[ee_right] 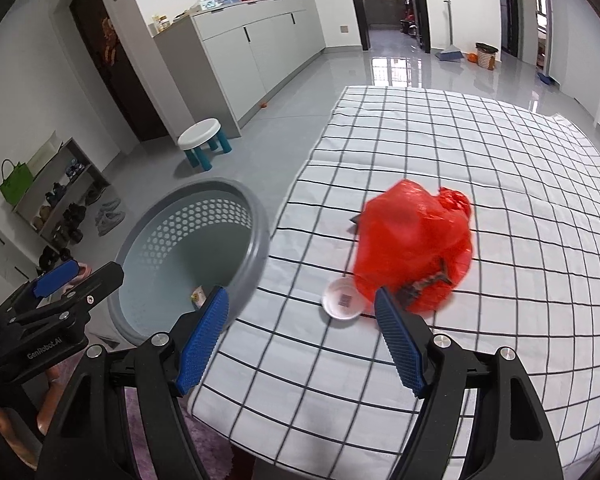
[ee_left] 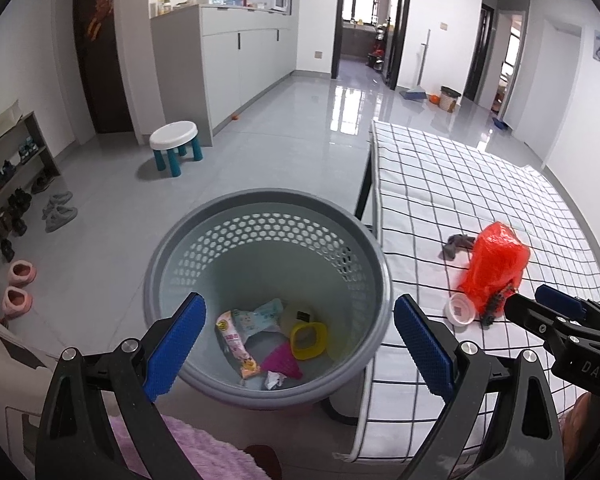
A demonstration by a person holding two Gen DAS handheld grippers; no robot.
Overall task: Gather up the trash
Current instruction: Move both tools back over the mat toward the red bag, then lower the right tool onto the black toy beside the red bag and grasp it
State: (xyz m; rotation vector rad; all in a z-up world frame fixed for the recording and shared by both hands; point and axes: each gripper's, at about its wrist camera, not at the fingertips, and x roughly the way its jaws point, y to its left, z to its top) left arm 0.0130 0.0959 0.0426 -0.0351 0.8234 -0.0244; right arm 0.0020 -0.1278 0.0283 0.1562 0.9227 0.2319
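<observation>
Both grippers gape empty: the left gripper [ee_left: 300, 312], marked "GenRobot.AI", over the grey perforated plastic bin [ee_left: 268, 216]; the right gripper [ee_right: 302, 308], marked "DAS", near the crumpled red plastic bag [ee_right: 416, 240].

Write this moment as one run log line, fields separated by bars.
left claw: open, above bin | right claw: open, near white cup | red bag: on table

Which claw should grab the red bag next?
Probably the right claw: it is open and faces the red bag on the checked cloth. The left claw hangs open over the bin.
</observation>
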